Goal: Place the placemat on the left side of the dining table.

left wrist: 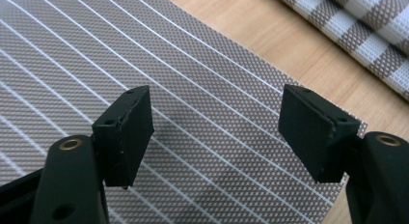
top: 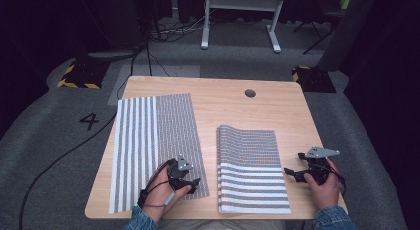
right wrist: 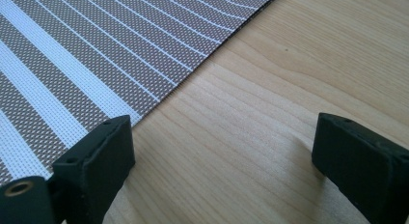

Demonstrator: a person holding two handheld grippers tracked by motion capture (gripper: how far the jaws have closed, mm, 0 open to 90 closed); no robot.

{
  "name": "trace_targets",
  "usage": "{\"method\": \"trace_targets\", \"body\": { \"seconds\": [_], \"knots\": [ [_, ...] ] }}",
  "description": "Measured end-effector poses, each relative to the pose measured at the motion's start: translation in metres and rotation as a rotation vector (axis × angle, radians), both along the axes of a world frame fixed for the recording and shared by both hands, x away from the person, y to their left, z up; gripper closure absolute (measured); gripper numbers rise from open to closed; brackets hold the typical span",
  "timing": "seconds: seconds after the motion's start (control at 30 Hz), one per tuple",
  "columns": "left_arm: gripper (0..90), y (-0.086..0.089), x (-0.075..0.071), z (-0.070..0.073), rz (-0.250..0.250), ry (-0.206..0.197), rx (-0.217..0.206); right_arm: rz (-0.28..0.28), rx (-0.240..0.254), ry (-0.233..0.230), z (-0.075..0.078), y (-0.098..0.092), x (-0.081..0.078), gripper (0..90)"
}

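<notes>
Right gripper (right wrist: 222,156): two black jaws rise from bottom edge, spread wide, nothing between them. Bare wooden counter (right wrist: 270,103) lies under gap. Striped woven mat (right wrist: 96,45) covers upper left, its edge running diagonally across counter. Left-hand jaw sits just at mat's edge; other jaw over bare wood, well apart from mat. Broad white bands near jaw, thin white lines farther off.
</notes>
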State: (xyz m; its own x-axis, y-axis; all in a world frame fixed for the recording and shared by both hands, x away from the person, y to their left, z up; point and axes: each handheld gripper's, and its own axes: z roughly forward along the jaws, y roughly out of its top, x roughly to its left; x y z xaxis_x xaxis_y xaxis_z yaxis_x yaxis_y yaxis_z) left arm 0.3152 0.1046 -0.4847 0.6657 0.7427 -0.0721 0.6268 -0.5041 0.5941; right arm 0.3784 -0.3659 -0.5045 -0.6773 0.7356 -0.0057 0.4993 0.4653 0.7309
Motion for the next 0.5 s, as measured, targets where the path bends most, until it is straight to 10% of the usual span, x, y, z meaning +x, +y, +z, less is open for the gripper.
{"method": "trace_targets", "body": {
  "seconds": [0.5],
  "knots": [
    [32.0, -0.0013, -0.0045, -0.0056, -0.021, -0.034, 0.011, -0.001, -0.001, 0.001, 0.0001, 0.0000, -0.0002, 7.9]
  ]
}}
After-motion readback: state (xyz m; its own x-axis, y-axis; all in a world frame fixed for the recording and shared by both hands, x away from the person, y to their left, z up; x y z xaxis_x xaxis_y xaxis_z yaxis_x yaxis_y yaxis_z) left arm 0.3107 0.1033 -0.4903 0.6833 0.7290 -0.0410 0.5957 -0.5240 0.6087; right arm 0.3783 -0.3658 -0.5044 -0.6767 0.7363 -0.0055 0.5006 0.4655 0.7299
